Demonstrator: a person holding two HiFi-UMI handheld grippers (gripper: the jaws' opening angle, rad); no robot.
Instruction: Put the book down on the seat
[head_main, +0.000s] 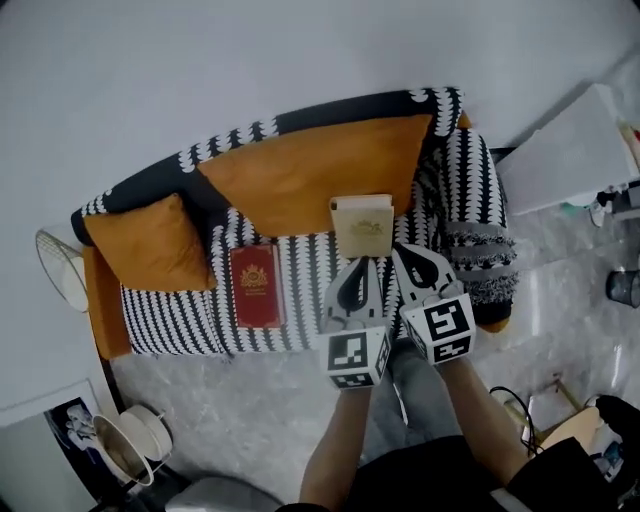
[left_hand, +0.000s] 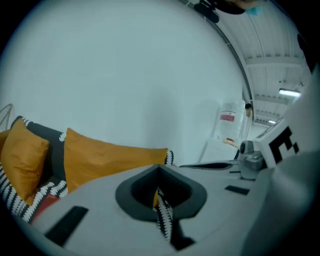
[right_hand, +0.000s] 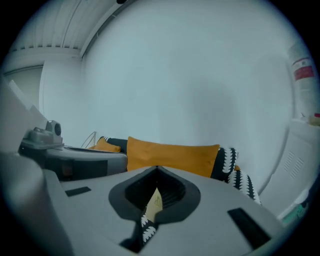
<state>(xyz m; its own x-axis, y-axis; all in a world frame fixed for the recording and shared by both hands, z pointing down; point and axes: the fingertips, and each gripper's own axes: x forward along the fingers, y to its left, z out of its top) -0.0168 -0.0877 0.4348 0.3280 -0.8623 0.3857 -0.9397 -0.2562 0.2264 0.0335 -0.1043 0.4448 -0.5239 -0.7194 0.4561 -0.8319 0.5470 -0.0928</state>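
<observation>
A cream book (head_main: 362, 226) lies on the striped sofa seat (head_main: 305, 265), in front of the big orange back cushion (head_main: 310, 175). A red book (head_main: 256, 285) lies flat on the seat further left. My left gripper (head_main: 362, 260) is shut, its tip at the cream book's near edge. My right gripper (head_main: 398, 248) is shut too, beside the book's near right corner. Nothing sits between either pair of jaws. In the right gripper view a sliver of the cream book (right_hand: 156, 201) shows through the shut jaws. I cannot tell whether the tips touch the book.
A small orange cushion (head_main: 150, 243) leans at the sofa's left end. A grey folded blanket (head_main: 482, 262) hangs over the right armrest. A white cabinet (head_main: 570, 150) stands to the right. A round white wire object (head_main: 60, 270) is left of the sofa, and cables (head_main: 515, 405) lie on the marble floor.
</observation>
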